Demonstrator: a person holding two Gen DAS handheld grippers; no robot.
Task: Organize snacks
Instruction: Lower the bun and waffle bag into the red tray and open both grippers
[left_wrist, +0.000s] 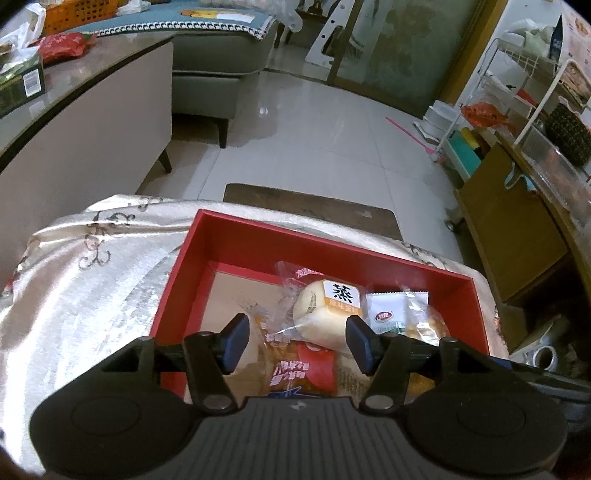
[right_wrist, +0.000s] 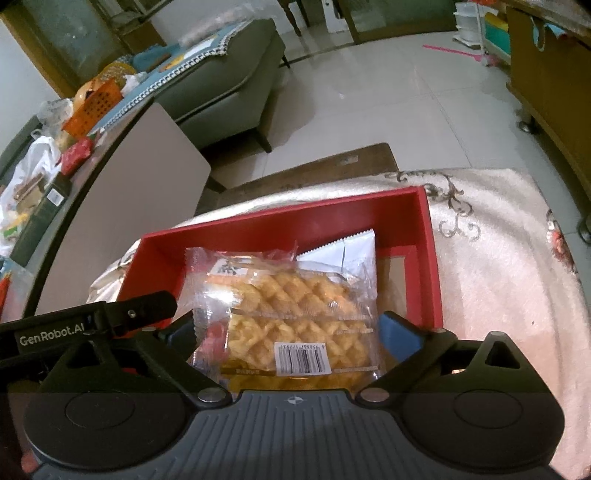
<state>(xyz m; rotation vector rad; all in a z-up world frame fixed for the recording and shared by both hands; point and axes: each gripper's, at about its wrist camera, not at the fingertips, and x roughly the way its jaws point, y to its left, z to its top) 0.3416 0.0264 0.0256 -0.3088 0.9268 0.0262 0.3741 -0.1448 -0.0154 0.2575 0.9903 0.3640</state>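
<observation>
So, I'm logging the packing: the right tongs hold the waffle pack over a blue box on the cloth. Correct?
Not quite: the box is red, as the right wrist view shows. The right tongs do hold the waffle pack over it on the cloth.

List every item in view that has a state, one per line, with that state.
Left gripper: open, empty, above the snacks.
Right gripper: shut on the waffle pack.
Waffle pack: sealed, held above the box.
Red box: open, no lid, partly filled.
Steamed cake: wrapped, lying in the box.
White sachet: sealed, lying in the box.
</observation>
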